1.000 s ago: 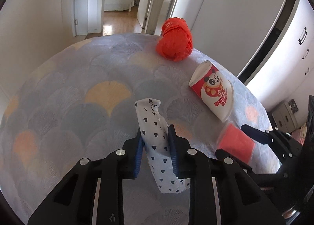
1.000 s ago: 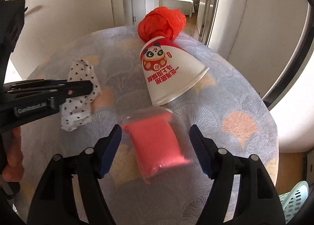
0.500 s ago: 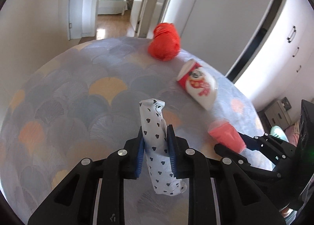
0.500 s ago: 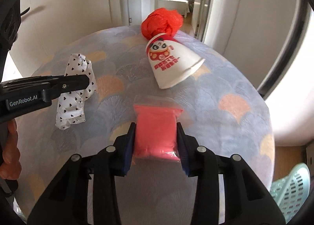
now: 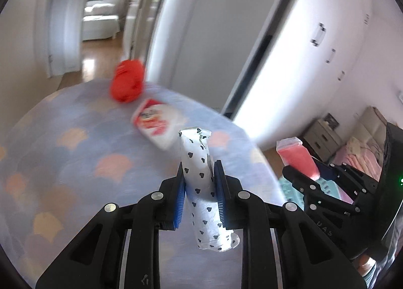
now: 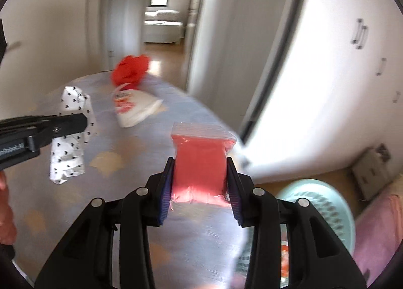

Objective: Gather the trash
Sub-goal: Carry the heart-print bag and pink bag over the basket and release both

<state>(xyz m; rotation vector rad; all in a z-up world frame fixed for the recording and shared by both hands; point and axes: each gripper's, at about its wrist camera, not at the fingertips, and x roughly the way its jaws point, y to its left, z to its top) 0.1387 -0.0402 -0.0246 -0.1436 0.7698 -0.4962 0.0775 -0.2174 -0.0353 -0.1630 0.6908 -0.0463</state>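
Both tools raised, each gripping trash.

The paper cup near the far edge of the table is too blurry to read. The green basket is blurry and partly hidden behind the right gripper.

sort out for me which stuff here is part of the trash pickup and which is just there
Part of the job:
heart-print wrapper, held in the left gripper
pink bag, held in the right gripper
paper cup
red crumpled bag
teal basket

Just there:
table
white wardrobe
nightstand
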